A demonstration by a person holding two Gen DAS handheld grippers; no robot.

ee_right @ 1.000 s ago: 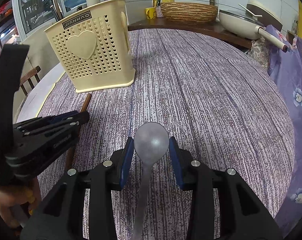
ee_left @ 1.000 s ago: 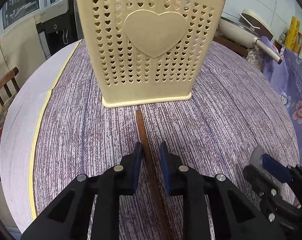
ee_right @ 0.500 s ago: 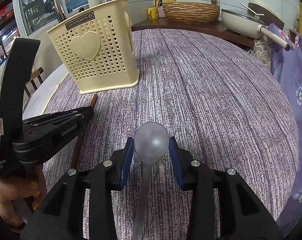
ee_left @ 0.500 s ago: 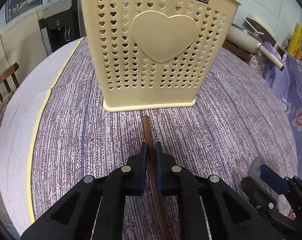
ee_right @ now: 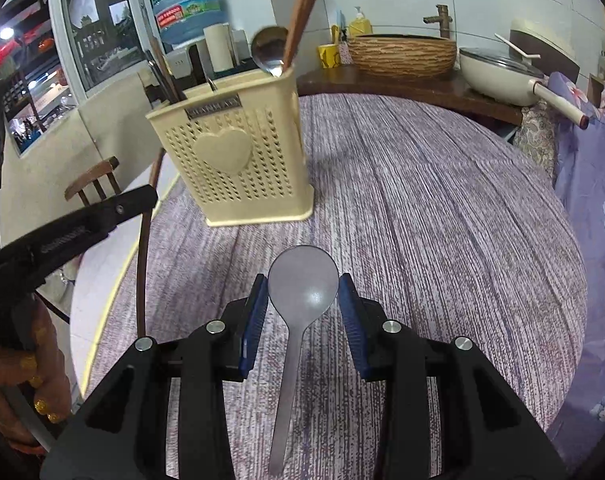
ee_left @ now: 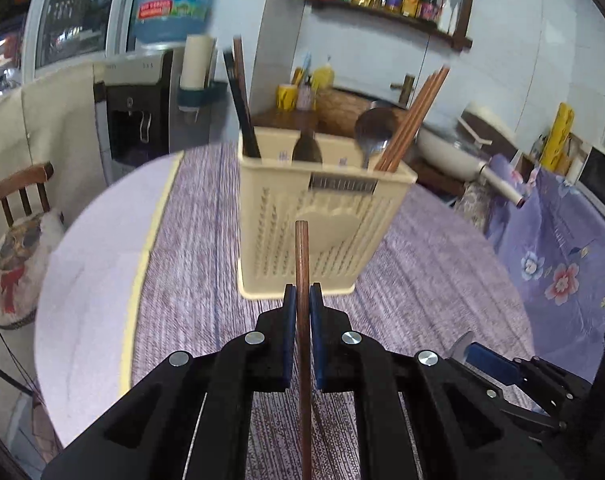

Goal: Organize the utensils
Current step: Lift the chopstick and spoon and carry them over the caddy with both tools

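Gripping chopstick [ee_left: 301, 256] | left gripper [ee_left: 301, 300] facing holder [ee_left: 326, 216] | tabletop right bare [ee_right: 442, 200]

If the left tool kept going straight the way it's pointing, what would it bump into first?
Probably the cream holder. The left tool, shut on a chopstick, aims at the holder's heart-marked front wall. The chopstick's tip would likely touch first, though depth is hard to judge.

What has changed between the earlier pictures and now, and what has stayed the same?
The left gripper has shut its fingers on the brown chopstick that lay on the table and lifted it clear, so the view now looks higher, over the rim of the cream utensil holder. The right gripper has risen too. Unchanged: it still holds the metal spoon, and the holder has not moved on the tablecloth.
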